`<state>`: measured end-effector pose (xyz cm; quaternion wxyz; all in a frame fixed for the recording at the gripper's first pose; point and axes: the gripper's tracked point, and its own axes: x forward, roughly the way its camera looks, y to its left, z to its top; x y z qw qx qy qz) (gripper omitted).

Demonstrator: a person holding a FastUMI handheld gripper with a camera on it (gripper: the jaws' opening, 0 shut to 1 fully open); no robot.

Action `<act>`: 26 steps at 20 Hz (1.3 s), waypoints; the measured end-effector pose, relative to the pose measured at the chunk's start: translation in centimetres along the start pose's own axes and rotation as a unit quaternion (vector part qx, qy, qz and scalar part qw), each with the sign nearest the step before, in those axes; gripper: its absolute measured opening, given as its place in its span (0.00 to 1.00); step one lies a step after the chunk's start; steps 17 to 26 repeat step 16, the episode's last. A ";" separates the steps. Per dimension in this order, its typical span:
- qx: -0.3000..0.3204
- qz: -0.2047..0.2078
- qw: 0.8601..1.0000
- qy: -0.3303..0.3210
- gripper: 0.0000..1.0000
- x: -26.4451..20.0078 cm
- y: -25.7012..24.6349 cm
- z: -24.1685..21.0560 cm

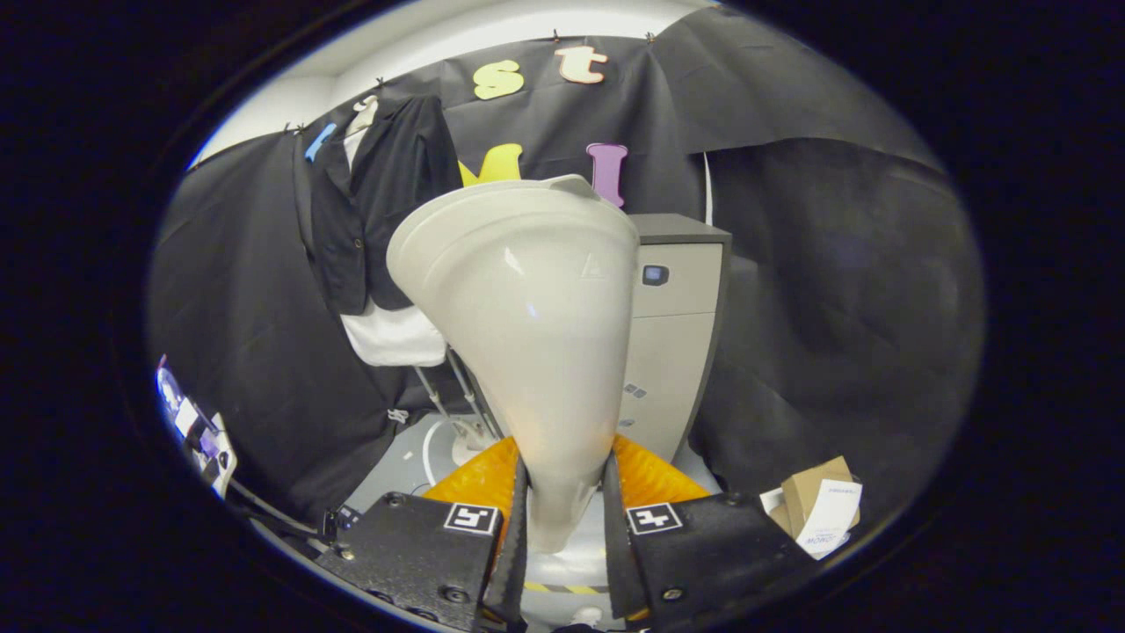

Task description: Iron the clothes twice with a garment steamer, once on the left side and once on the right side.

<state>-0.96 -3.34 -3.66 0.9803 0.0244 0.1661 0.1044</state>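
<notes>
My gripper is shut on the narrow neck of a cream-white garment steamer head, which rises upright between the fingers and widens into a broad flat nozzle at its top. Both fingers press on the handle. Beyond the steamer, to its left, a black jacket over a white shirt hangs on a hanger against the booth's black cloth wall. The steamer's nozzle stands apart from the clothes, to their right and nearer to me. The steamer head hides part of the garment's right edge.
A grey cabinet stands behind the steamer on the right. Thin metal rods of a stand run down below the shirt to a round white base. A cardboard box with a white paper lies on the floor at right.
</notes>
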 end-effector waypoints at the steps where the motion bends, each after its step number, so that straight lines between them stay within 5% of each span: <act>1: -0.003 -0.001 1.000 -0.004 0.40 -0.2 -0.2 0.1; 26: -0.009 -0.001 1.000 -0.008 0.40 -2.2 -0.5 -0.5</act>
